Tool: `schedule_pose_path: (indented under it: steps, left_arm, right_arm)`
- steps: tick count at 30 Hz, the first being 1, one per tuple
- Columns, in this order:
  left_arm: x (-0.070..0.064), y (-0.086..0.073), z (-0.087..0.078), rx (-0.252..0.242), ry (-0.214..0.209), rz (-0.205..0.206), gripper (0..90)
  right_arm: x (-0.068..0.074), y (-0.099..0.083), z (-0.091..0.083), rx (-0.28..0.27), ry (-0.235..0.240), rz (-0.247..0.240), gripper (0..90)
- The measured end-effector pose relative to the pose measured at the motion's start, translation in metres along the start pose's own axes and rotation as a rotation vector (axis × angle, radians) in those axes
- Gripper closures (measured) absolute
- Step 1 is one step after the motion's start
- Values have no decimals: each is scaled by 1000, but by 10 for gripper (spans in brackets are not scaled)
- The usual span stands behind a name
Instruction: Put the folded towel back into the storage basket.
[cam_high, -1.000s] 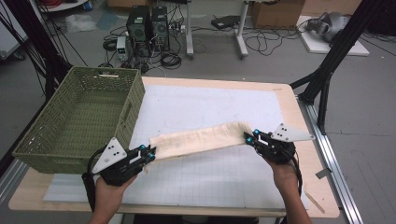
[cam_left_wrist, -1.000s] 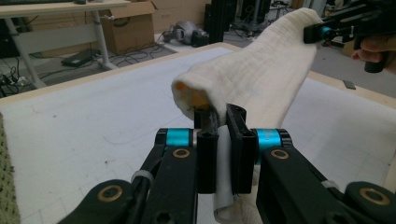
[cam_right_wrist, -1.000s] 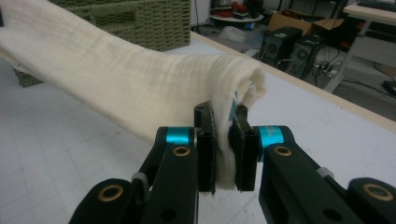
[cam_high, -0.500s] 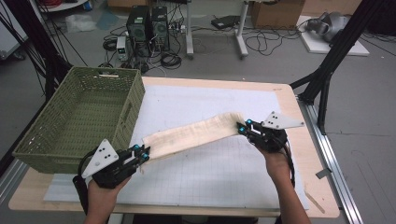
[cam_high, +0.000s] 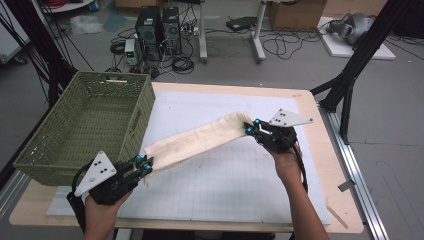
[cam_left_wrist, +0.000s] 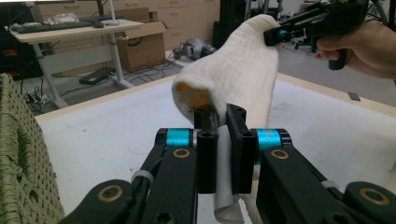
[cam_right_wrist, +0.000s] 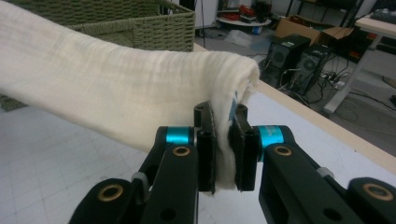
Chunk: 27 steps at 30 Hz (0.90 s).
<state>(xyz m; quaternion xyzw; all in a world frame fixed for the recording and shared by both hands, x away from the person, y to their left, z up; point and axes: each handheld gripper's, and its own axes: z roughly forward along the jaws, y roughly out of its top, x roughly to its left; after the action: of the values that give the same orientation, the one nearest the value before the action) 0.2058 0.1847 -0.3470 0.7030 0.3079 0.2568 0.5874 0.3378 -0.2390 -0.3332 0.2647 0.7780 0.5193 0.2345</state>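
Two grippers hold one cream towel (cam_high: 197, 139) by its ends: the left gripper (cam_high: 145, 165) has drawn back toward the table's near edge beside the green wicker basket (cam_high: 85, 125), while the right gripper (cam_high: 248, 126) has lifted and moved away. The cloth, slack a second ago, now spans the white grid mat (cam_high: 235, 175) as a taut, folded band (likely being stretched out), both jaw pairs pinched on it.

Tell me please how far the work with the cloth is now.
Done: both ends are gripped, by the left gripper and the right gripper. In hand: the cloth hangs stretched between them, off the table. Left, probably: putting it in the basket, which looks empty.
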Motion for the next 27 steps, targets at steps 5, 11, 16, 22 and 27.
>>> schedule_pose_path:
  steps: [5,11,16,22,27]
  left_arm:
    - [1,0,-5,-12,6,4,833]
    - [4,-3,-12,-19,17,1,834]
    - [7,-1,-19,-26,30,2,834]
    - [9,-1,-26,-35,39,2,834]
    - [13,0,-32,-46,49,-1,834]
  right_arm:
    - [0,6,11,12,2,-3,823]
    - [2,16,21,13,10,-16,823]
    - [4,25,33,23,20,-30,823]
    - [6,37,47,23,34,-43,823]
    - [7,47,61,21,43,-43,824]
